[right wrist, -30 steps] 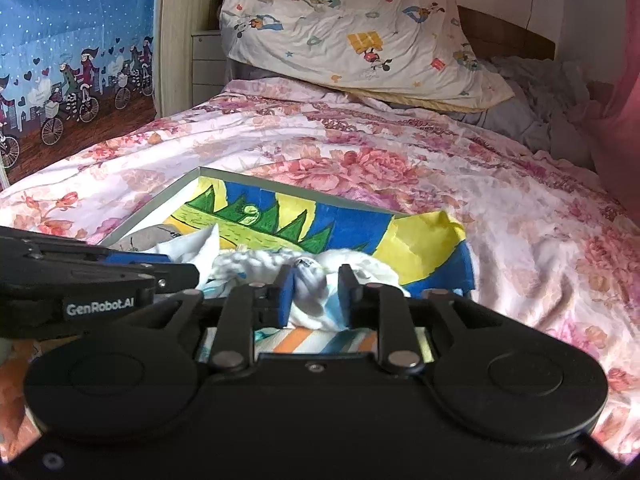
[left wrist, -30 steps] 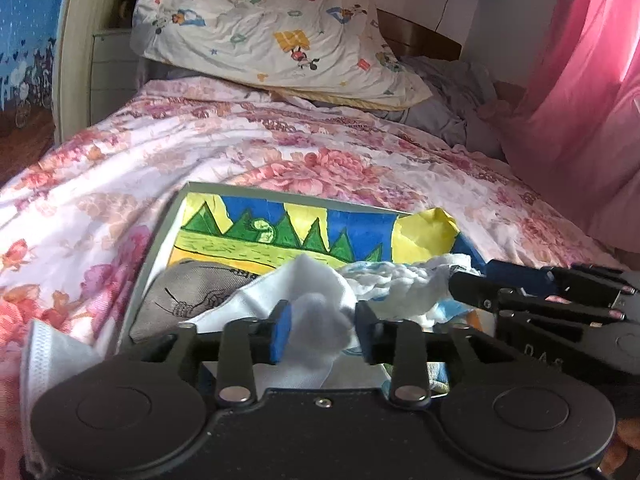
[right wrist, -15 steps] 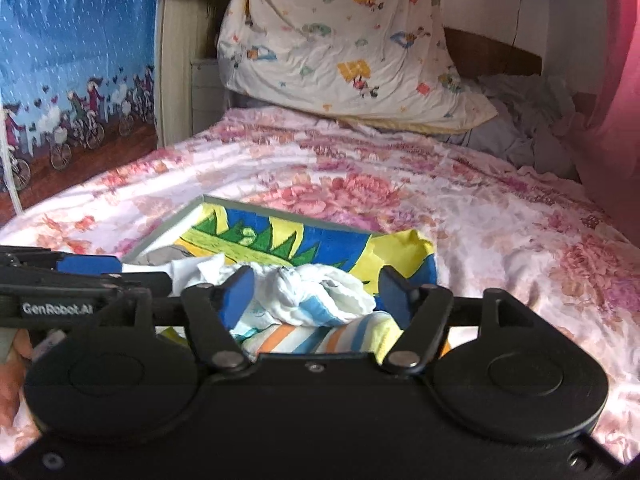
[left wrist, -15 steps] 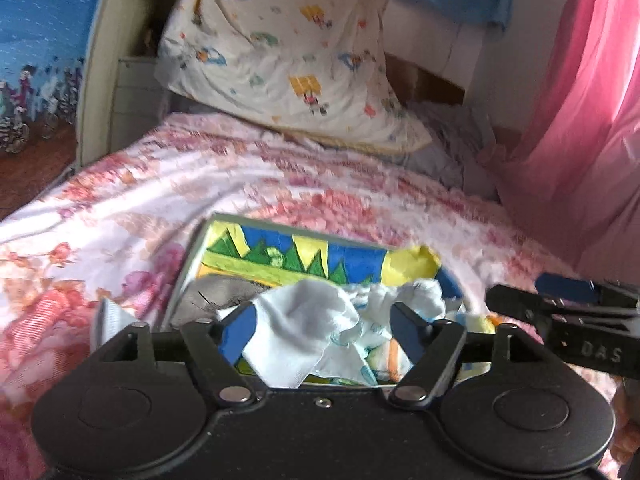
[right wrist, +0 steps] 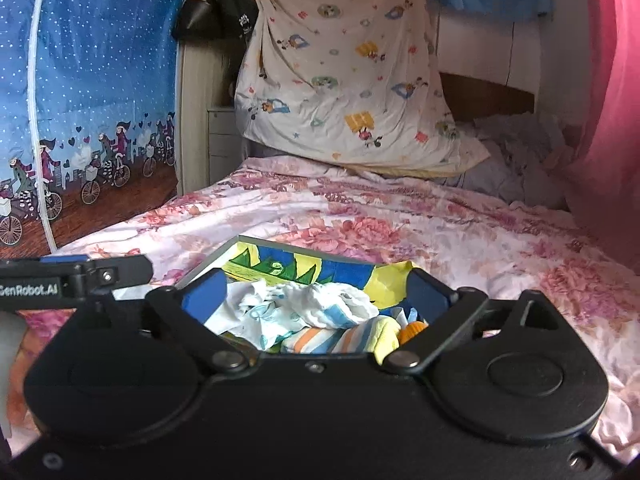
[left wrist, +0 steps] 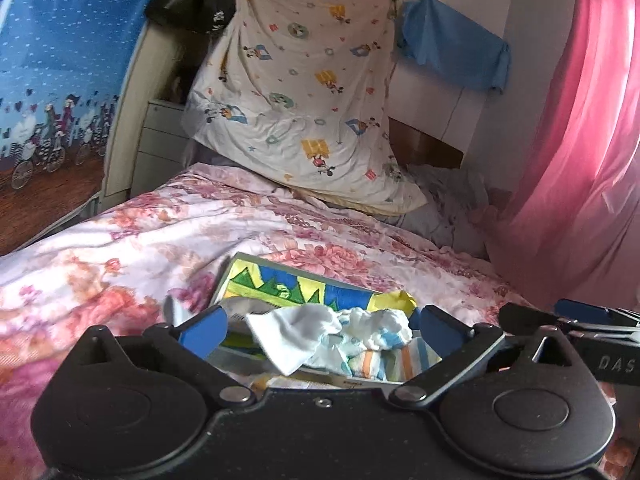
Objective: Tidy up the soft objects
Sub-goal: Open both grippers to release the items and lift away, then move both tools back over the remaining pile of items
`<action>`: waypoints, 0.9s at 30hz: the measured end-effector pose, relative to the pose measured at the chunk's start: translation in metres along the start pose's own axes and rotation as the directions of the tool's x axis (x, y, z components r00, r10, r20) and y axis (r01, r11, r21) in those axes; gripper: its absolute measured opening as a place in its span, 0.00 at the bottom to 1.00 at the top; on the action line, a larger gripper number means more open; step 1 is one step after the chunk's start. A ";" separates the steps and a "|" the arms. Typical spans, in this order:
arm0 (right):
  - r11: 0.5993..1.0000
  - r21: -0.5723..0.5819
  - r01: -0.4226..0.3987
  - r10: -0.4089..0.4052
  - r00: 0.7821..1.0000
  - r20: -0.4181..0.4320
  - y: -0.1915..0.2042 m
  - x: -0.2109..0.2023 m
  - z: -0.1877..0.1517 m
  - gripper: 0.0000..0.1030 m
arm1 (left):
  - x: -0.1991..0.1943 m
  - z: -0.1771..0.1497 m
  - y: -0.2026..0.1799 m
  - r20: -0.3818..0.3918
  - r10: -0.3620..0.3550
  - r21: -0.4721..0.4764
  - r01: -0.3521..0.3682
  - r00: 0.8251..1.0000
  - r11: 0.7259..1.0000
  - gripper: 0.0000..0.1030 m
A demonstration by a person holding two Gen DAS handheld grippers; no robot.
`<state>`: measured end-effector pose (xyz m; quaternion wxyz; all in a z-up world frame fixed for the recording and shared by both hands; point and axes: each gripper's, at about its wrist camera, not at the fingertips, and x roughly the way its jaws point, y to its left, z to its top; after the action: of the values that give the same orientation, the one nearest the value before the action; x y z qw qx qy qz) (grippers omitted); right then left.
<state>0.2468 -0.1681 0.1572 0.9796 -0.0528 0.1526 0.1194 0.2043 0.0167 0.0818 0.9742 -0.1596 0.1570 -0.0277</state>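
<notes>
A colourful fabric box with green, yellow and blue print sits on the floral bed. Inside lie a white cloth, crumpled white pieces and a striped orange, blue and yellow cloth. My left gripper is open and empty, raised above the near side of the box. My right gripper is open and empty, also above the box. Each gripper shows at the other view's edge.
A floral bedspread covers the bed. A cartoon-print pillow leans at the headboard. A pink curtain hangs on the right, and a blue printed net wall on the left. Grey bedding is bunched at the far right.
Both grippers opened, letting go of the white cloths, which now lie in the box. Both have pulled up and back from the box.
</notes>
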 end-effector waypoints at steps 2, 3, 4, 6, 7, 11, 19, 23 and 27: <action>1.000 0.011 0.004 -0.004 1.000 0.010 0.001 -0.011 0.000 0.99 | -0.013 -0.002 0.003 0.009 0.009 -0.005 -0.009 1.000 1.000 0.99; 1.000 0.016 0.004 -0.004 1.000 0.017 0.003 -0.017 0.000 0.99 | -0.019 -0.004 0.003 0.017 0.014 -0.005 -0.014 1.000 1.000 0.99; 1.000 0.022 0.002 -0.002 1.000 0.026 0.003 -0.021 -0.001 0.99 | -0.024 -0.005 0.004 0.022 0.018 -0.004 -0.018 1.000 1.000 0.99; 0.999 0.038 0.003 -0.004 0.999 0.044 0.005 -0.030 -0.002 0.99 | -0.036 -0.007 0.005 0.033 0.028 0.009 -0.029 0.999 1.000 0.99; 0.999 0.047 0.005 -0.007 0.999 0.051 0.005 -0.034 -0.004 0.99 | -0.041 -0.009 0.006 0.040 0.035 0.017 -0.036 0.999 0.999 0.99; 0.998 0.068 0.011 -0.016 0.997 0.077 0.007 -0.042 -0.009 0.99 | -0.056 -0.012 0.006 0.060 0.049 0.048 -0.052 0.997 0.997 0.99; 0.996 0.086 0.012 -0.021 0.995 0.102 0.011 -0.053 -0.024 0.99 | -0.074 -0.028 0.015 0.021 0.073 0.038 -0.074 0.997 0.997 0.99; 0.998 0.062 0.023 -0.030 0.993 0.115 0.018 -0.059 -0.035 0.99 | -0.075 -0.037 0.028 -0.050 0.081 0.007 -0.081 0.995 0.997 0.99; 1.000 0.018 0.023 -0.025 0.992 0.121 0.025 -0.056 -0.044 0.99 | -0.077 -0.047 0.043 -0.079 0.111 -0.008 -0.112 0.991 0.994 0.99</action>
<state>0.1761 -0.1620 0.1312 0.9888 -0.0392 0.0933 0.1096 0.1168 0.0511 0.0485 0.9664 -0.1553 0.2038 0.0217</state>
